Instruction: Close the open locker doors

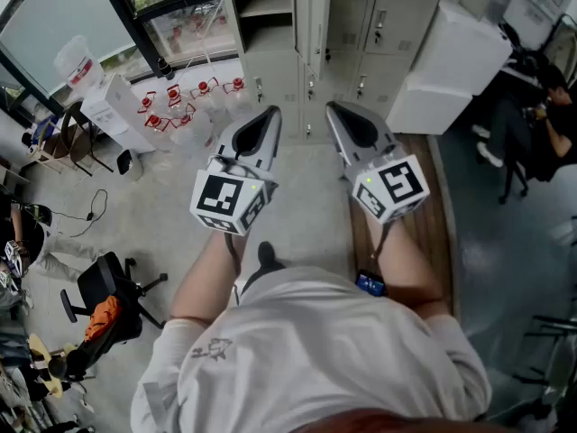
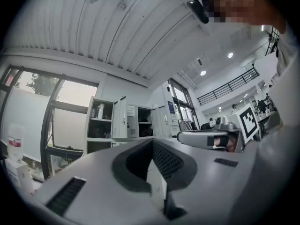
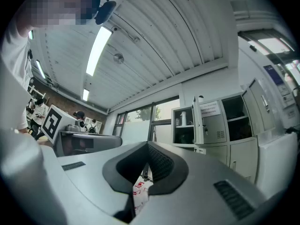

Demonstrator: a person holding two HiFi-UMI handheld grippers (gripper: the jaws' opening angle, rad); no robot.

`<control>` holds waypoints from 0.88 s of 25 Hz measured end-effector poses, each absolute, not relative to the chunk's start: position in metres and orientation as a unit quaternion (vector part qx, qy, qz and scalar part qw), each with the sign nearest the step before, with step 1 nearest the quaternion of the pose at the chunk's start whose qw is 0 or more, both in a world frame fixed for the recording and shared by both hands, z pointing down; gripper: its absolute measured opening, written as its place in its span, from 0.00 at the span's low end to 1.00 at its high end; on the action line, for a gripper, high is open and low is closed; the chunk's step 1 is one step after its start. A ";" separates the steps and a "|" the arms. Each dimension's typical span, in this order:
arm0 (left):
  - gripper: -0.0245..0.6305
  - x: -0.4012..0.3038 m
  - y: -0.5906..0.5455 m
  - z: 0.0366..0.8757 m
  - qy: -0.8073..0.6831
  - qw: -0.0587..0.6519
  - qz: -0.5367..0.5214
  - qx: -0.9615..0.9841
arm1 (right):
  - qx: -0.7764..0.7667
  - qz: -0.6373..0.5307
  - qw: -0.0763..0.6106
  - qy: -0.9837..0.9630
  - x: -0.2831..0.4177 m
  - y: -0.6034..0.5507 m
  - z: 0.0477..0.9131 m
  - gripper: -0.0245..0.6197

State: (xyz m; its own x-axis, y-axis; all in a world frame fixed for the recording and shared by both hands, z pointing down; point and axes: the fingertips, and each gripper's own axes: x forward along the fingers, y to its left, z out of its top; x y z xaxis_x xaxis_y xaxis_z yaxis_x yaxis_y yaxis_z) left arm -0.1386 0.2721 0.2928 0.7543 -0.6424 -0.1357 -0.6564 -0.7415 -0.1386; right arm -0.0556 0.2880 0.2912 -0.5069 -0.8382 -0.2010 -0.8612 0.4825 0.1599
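Lockers (image 1: 379, 25) ahead, notice (image 3: 210, 109) illegible; left hand-held gripper (image 1: 272, 111) and right hand-held gripper (image 1: 333, 107) closed, empty.

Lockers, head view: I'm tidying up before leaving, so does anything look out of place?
Yes. One upper locker door stands swung wide open, baring its shelved compartment instead of sitting flush with the bank.

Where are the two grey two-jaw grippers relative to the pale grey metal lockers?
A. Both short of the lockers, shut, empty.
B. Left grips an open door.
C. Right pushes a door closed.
A: the left gripper and right gripper sit clear of the lockers with jaws together on nothing, and the open locker door is untouched.
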 end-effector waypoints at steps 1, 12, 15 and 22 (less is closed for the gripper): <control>0.04 -0.138 0.271 0.293 0.347 0.089 0.039 -0.933 | -0.495 0.120 0.048 0.859 -0.055 0.288 0.291 0.03; 0.04 -0.140 0.262 0.300 0.335 0.080 0.039 -0.938 | -0.509 0.111 0.047 0.852 -0.051 0.284 0.298 0.03; 0.04 -0.143 0.256 0.301 0.332 0.078 0.040 -0.939 | -0.513 0.109 0.049 0.850 -0.053 0.280 0.299 0.03; 0.04 -0.157 0.235 0.303 0.324 0.089 0.038 -0.941 | -0.528 0.100 0.064 0.841 -0.057 0.259 0.297 0.03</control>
